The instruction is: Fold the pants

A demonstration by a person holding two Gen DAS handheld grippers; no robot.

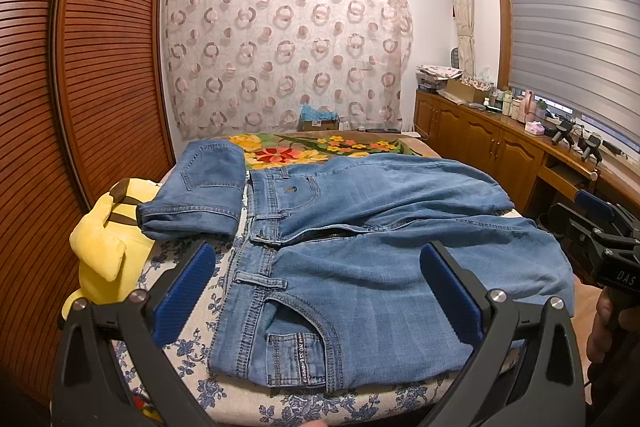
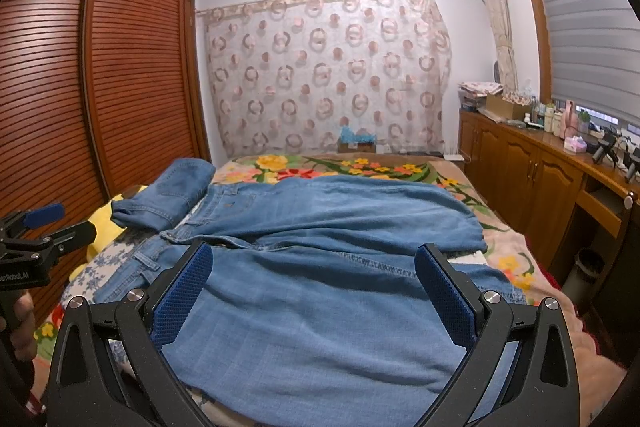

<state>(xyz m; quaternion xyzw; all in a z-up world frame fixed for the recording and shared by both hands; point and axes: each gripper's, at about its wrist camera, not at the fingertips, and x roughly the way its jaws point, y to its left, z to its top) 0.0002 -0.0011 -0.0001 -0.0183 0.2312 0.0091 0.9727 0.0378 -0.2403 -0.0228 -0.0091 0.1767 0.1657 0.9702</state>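
- The bed [image 1: 176,267] fills the lower half of both views, with its blue-flowered sheet bare at the lower left and a bright floral blanket [image 1: 304,147] across the far end.
- The pants [image 1: 360,247] lie spread across the middle of the frame, waistband to the left and legs running off to the right. They look already doubled over on themselves at the right edge, though I can't make out the hems.
- A second, folded pair of jeans [image 1: 200,195] sits at centre left, just beside the waistband, partly on a yellow plush toy [image 1: 104,239].
- My left gripper [image 1: 316,291] hovers over the front pocket area, jaws spread wide with nothing between them.
- My right gripper [image 2: 314,291] hangs above the leg fabric, jaws likewise released and empty.
- I judge that I'm at the approach before a fold, with no grasp made yet.
- Next, I'd lower both grippers onto matching edges, pinch one layer cleanly, and lift together so the denim doesn't skew.
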